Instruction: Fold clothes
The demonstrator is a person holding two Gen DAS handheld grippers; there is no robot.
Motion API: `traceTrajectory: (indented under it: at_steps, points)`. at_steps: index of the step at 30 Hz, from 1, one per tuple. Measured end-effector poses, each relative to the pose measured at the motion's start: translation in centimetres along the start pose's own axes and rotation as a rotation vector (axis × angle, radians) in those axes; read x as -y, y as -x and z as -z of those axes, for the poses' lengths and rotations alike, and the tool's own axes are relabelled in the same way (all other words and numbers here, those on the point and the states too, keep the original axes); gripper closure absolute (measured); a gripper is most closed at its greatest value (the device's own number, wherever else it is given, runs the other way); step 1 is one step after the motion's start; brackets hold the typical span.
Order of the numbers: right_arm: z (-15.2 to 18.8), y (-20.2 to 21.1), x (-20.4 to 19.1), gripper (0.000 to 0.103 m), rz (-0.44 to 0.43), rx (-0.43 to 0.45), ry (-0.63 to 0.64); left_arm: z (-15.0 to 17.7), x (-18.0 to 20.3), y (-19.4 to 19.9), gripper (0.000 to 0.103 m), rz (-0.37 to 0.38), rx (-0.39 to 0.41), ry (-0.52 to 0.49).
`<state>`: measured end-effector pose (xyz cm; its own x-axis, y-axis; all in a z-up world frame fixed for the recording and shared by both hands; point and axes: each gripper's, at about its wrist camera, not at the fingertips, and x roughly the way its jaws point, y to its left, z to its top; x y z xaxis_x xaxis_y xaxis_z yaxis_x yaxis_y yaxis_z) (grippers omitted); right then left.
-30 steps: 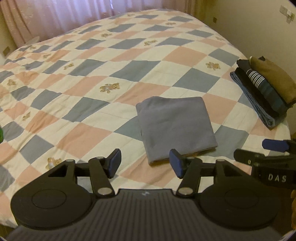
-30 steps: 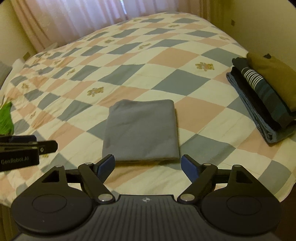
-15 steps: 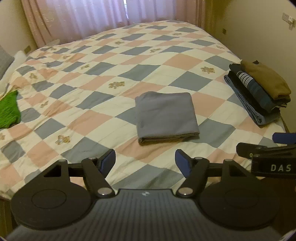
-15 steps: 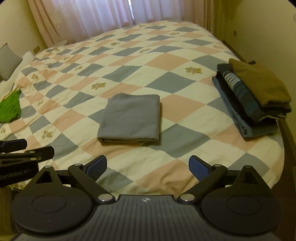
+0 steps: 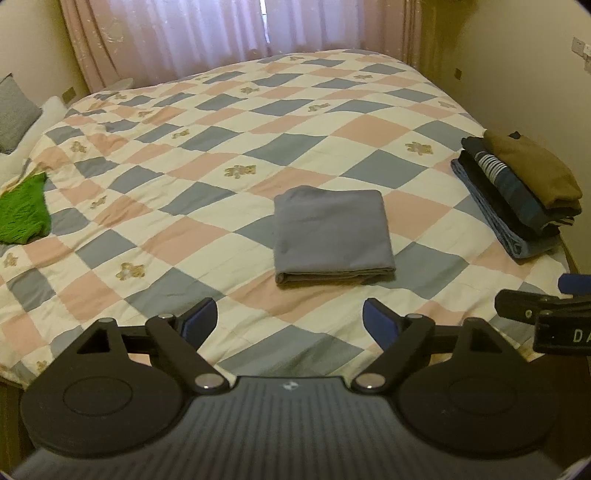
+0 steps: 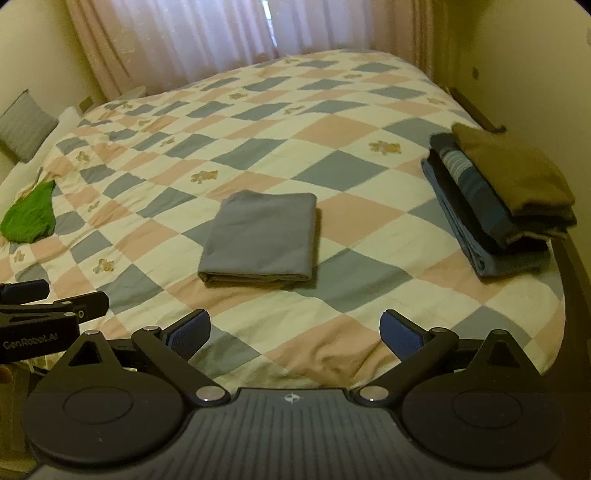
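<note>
The bed point(image 5: 155, 184) carries a checked quilt. At its right edge sits a stack of folded clothes point(image 5: 517, 192), olive garment on top. Mid-bed lies the folded grey garment point(image 5: 332, 232), long axis running away from the viewer, folded edge nearest. Green cloth point(image 5: 22, 210) lies far left. Left gripper point(image 5: 290, 319) and right gripper point(image 6: 293, 332) hang over the near edge, fingers apart, empty.

Home bedroom: quilted bed point(image 5: 229, 155), curtains point(image 5: 207, 33).
</note>
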<state>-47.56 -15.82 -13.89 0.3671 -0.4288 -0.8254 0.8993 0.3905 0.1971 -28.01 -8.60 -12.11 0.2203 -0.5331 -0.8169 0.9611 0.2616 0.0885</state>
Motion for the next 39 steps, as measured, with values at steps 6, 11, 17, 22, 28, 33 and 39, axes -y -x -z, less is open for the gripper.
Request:
traceTrajectory:
  at_steps: [6, 11, 17, 22, 28, 33, 39]
  points:
    - [0.4, -2.6, 3.3, 0.002, -0.009, -0.046, -0.102, -1.3, -0.7, -4.0, 0.018, 0.082, -0.043, 0.014]
    - [0.2, -5.7, 5.5, 0.009, -0.056, -0.078, -0.176, -3.1, -2.8, -9.5, 0.018, 0.141, -0.105, 0.080]
    - [-1.8, -11.6, 6.9, 0.014, -0.130, -0.085, -0.256, -5.3, -5.7, -18.1, 0.018, 0.233, -0.149, 0.188]
    - [-4.3, -20.4, 7.0, 0.017, -0.222, -0.110, -0.302, -6.9, -8.5, -26.8, 0.018, 0.287, -0.200, 0.252]
    - [-6.9, -30.4, 9.0, 0.018, -0.313, -0.157, -0.370, -7.8, -10.7, -35.9, 0.018, 0.426, -0.280, 0.327]
    - [-8.0, -36.4, 11.8, 0.016, -0.440, -0.209, -0.454, -7.7, -11.0, -41.6, 0.018, 0.594, -0.352, 0.428]
    - [-8.5, -41.6, 12.7, 0.020, -0.625, -0.323, -0.474, -6.6, -11.1, -45.0, 0.020, 0.727, -0.377, 0.491]
